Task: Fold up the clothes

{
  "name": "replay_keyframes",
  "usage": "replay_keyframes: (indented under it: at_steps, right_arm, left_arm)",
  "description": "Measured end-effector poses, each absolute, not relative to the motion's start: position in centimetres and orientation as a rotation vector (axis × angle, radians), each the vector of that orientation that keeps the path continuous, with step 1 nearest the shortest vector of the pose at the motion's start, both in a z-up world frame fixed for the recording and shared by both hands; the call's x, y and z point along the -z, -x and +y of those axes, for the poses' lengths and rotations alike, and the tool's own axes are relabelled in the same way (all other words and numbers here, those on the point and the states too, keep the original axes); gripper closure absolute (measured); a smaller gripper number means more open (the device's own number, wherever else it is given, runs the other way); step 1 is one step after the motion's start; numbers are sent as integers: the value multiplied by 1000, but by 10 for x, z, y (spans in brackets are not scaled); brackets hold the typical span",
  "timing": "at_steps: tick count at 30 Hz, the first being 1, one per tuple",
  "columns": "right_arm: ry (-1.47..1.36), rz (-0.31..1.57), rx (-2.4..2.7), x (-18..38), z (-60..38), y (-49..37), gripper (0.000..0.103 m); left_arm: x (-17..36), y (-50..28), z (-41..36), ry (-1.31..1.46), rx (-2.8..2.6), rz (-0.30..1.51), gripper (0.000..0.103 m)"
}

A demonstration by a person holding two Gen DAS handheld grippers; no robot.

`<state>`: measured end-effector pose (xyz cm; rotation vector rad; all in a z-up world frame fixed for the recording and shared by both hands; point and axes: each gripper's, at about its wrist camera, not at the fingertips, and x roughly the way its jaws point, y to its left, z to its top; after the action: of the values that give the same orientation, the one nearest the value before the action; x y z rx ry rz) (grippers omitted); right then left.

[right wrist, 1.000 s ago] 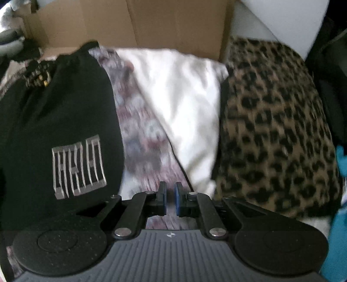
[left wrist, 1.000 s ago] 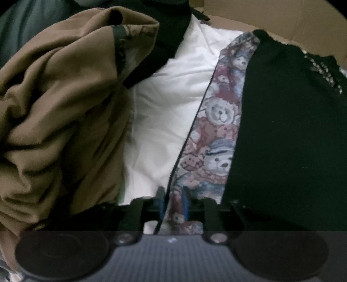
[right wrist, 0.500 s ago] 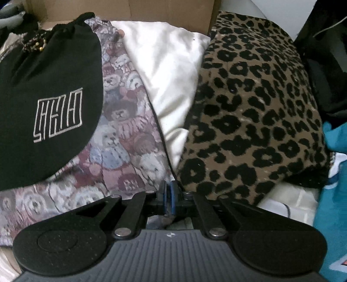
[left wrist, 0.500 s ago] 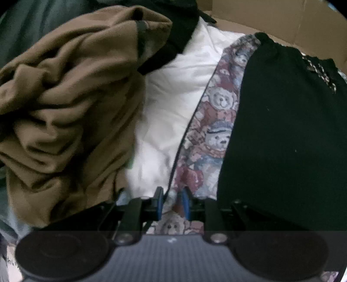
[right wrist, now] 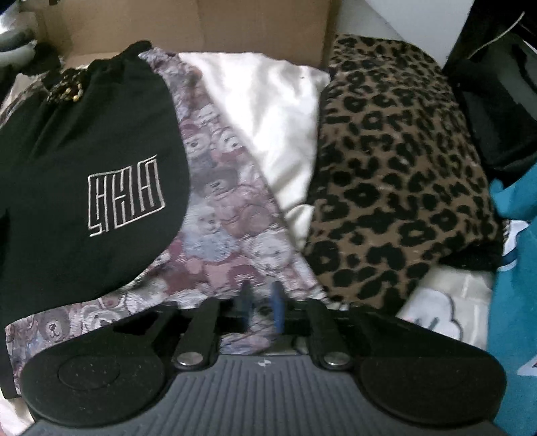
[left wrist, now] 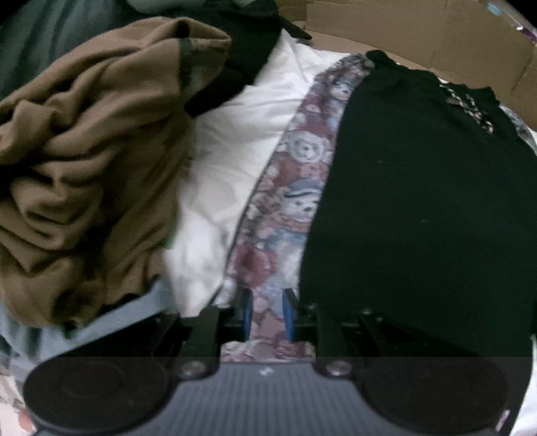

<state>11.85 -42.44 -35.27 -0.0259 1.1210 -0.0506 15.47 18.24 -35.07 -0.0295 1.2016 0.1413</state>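
Two wrist cameras look steeply down onto a pile of clothes.

From the left wrist view, the left gripper (left wrist: 266,313) sits at 6 o'clock. Its blue-padded jaws stand a little apart with the teddy-bear print fabric (left wrist: 295,201) lying between them; whether the pads actually pinch the cloth cannot be told. That printed fabric runs as a strip from the jaws up toward 12 o'clock. At 3 o'clock a black garment (left wrist: 419,208) lies over its right edge, with a small beaded trim near its top. At 11 o'clock of the strip lies a white cloth (left wrist: 235,161), and at 9 o'clock a crumpled brown garment (left wrist: 84,151) is heaped beside it. A cardboard box (left wrist: 419,30) wall stands at 1 o'clock.

From the right wrist view, the right gripper (right wrist: 261,308) also sits at 6 o'clock. Its jaws are opening, with the teddy-bear print fabric (right wrist: 228,228) directly beneath and between them, and the pads not visibly pressing it. The black garment (right wrist: 84,161), bearing a pale outlined logo, covers the fabric at 9 o'clock. The white cloth (right wrist: 268,110) lies at 12 o'clock, and a leopard-print garment (right wrist: 396,174) is folded at 2 o'clock, touching the white cloth. A teal item (right wrist: 513,268) shows at 3 o'clock. The cardboard box (right wrist: 201,26) stands behind at 12 o'clock.
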Motion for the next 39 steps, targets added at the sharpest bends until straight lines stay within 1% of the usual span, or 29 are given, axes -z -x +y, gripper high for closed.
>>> replay_keyframes:
  at_steps: [2, 5, 9, 12, 22, 26, 30, 32, 34, 35, 38, 39]
  right_arm:
    - [-10, 1129, 52, 359, -422, -120, 61]
    - [13, 1168, 46, 371, -420, -118, 61]
    - [39, 1214, 88, 373, -424, -117, 61]
    - [5, 1236, 117, 366, -423, -121, 61]
    - [-125, 1189, 75, 329, -402, -154, 61]
    - [-194, 1163, 57, 299, -396, -168, 60]
    - [-250, 1157, 21, 262, -391, -186, 58]
    - [-220, 1177, 4, 242, -385, -195, 56]
    - [-171, 1182, 12, 216, -381, -200, 56]
    - [-155, 1179, 14, 202, -380, -202, 54]
    - [-149, 1170, -28, 157, -381, -204, 53]
    - [-133, 1168, -25, 142, -381, -204, 50]
  left_arm:
    - [357, -155, 182, 31, -137, 1215, 83]
    - [368, -152, 188, 9, -164, 1251, 83]
    - [371, -156, 207, -27, -171, 1303, 82]
    - [371, -162, 219, 2, -149, 1329, 82]
    - [364, -180, 219, -26, -164, 1332, 82]
    - [352, -188, 218, -39, -162, 1318, 82]
    - [322, -199, 217, -43, -140, 1263, 82]
    - [305, -202, 211, -70, -121, 1221, 80]
    - [290, -204, 205, -88, -115, 1196, 80]
    - [281, -203, 203, -81, -111, 1182, 80]
    - [254, -198, 196, -50, -97, 1146, 79]
    - [247, -198, 196, -43, -92, 1139, 79]
